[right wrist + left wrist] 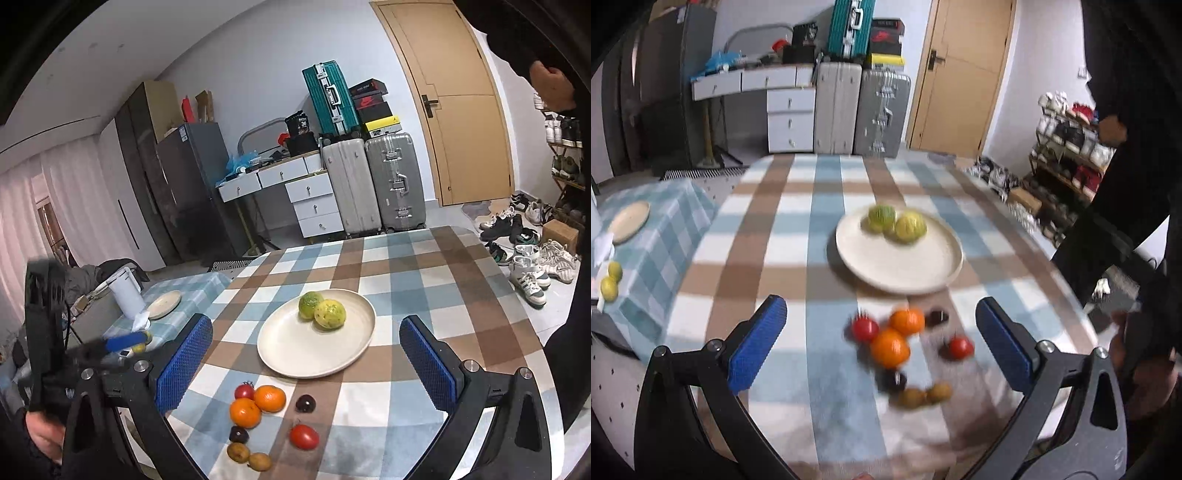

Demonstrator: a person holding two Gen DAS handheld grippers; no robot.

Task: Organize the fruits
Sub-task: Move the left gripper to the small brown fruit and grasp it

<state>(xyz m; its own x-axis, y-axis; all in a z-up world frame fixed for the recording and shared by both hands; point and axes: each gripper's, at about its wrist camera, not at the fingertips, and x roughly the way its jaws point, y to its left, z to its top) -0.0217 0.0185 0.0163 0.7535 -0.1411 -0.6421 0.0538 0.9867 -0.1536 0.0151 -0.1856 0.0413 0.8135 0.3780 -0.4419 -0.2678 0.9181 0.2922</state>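
Basically both grippers, left gripper (881, 341) and right gripper (306, 365), hovered with fingers apart, empty. Loose fruits, oranges (257, 405) included, sat tightly clustered on the surface just short of the plate (295, 354); grabbing one risked nudging neighbours into rolling off.

Left gripper (881, 341) is hovering with jaws spread wide, blue pads (757, 347) empty. Right gripper (304, 363) is likewise gaping, nothing between its pads (428, 363). Left unit is showing at the right view's left edge, blurred.
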